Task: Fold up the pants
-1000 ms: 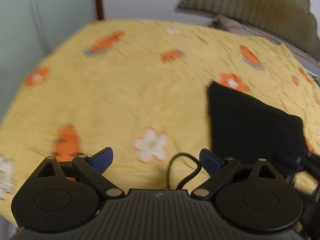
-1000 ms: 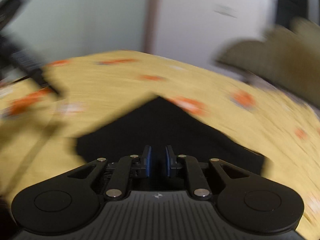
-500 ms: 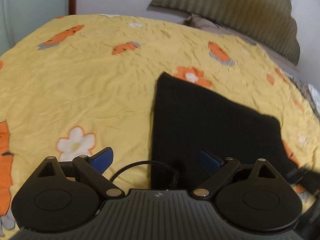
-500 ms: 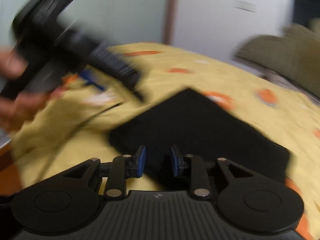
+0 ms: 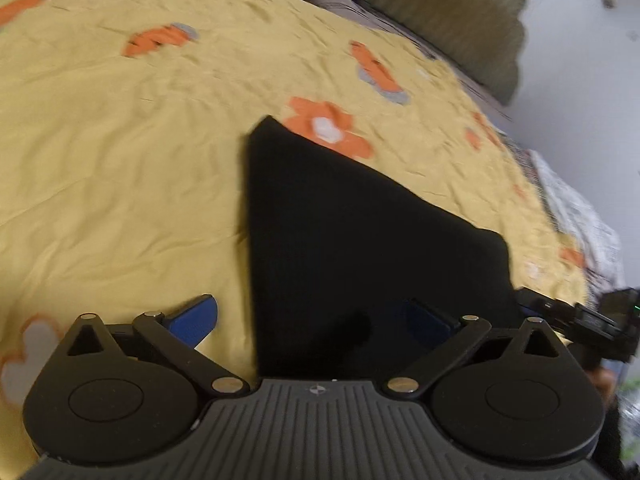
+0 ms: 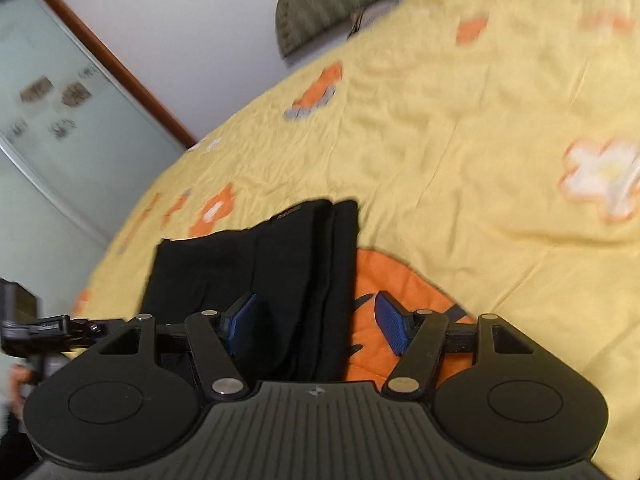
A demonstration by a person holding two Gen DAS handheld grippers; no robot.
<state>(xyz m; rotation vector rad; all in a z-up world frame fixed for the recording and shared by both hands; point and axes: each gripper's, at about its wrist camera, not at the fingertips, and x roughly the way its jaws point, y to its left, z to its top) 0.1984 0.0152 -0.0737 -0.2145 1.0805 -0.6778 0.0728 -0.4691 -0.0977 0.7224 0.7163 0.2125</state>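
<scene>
The black pants (image 5: 352, 240) lie folded in a flat, compact stack on the yellow bedsheet (image 5: 120, 140). In the right wrist view the pants (image 6: 256, 264) show stacked layered edges along their right side. My left gripper (image 5: 312, 318) is open and empty, low over the near left edge of the pants. My right gripper (image 6: 318, 326) is open and empty, straddling the stack's near right edge. The other gripper shows at the right edge of the left wrist view (image 5: 580, 316) and at the left edge of the right wrist view (image 6: 44, 328).
The sheet has orange carrot and flower prints (image 5: 328, 128). An olive headboard (image 5: 440, 12) and a pillow stand at the far end of the bed. A frosted glass door with a brown frame (image 6: 72, 120) stands beside the bed.
My right gripper has opened from nearly shut and swung to the pants' right edge. My left gripper has moved right, over the pants' left edge.
</scene>
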